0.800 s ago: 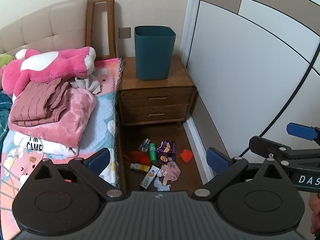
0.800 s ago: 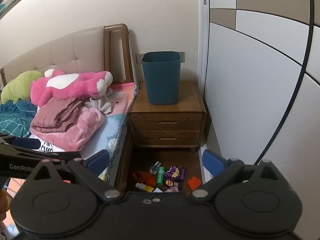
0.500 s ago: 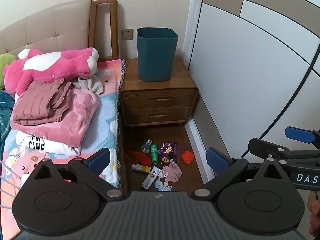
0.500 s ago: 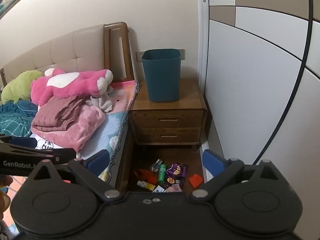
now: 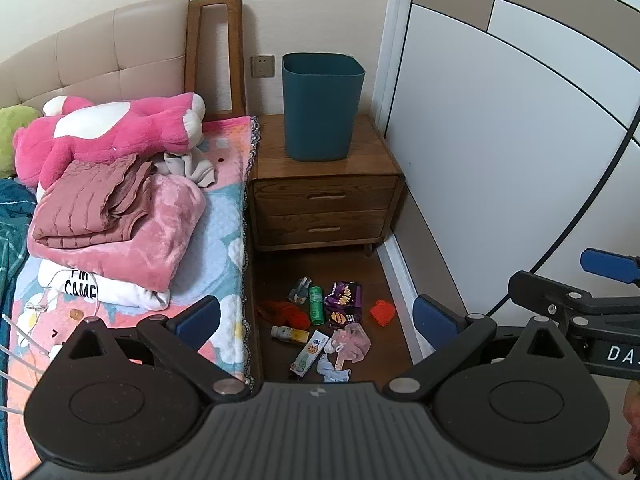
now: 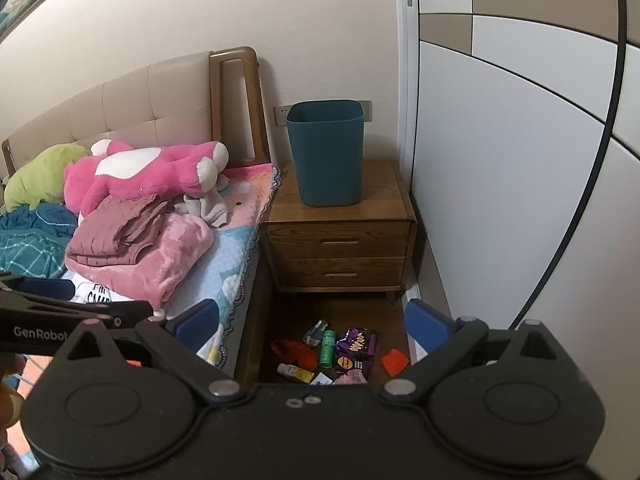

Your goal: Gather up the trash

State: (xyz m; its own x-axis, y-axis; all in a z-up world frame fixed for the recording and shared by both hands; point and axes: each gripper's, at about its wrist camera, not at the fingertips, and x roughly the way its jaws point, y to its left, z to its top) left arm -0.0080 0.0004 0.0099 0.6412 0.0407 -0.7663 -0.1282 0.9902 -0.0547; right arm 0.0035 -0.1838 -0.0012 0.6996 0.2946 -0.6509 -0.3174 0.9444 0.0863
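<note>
Foreground: the left gripper [image 5: 316, 320] and the right gripper [image 6: 310, 326], each with jaws spread wide and nothing between the blue pads, both angled down toward the floor. Part of the right gripper also shows at the right edge of the left wrist view. Below them, on the dark wooden floor [image 5: 396, 344] in the gap between bed and wardrobe, lies the trash: a pink crumpled wrapper [image 5: 352, 342], a small white carton [image 5: 309, 355], pale blue scraps [image 5: 334, 372], a small yellow-labelled bottle [image 5: 290, 334], a red crumpled bag [image 5: 286, 314], a green tube [image 5: 316, 304], a purple snack packet [image 5: 345, 304] and, slightly apart to the right, an orange-red piece [image 5: 383, 313]. Middle distance: a two-drawer wooden nightstand [image 5: 324, 204] bearing an upright teal waste bin [image 5: 322, 106]. Left: bed [image 5: 218, 240] with folded pink blankets [image 5: 120, 224] and a pink plush toy [image 5: 116, 128]. Right: the white wardrobe [image 5: 500, 140]. Background: a padded headboard [image 5: 112, 52] and a wall socket [image 5: 263, 66]
</note>
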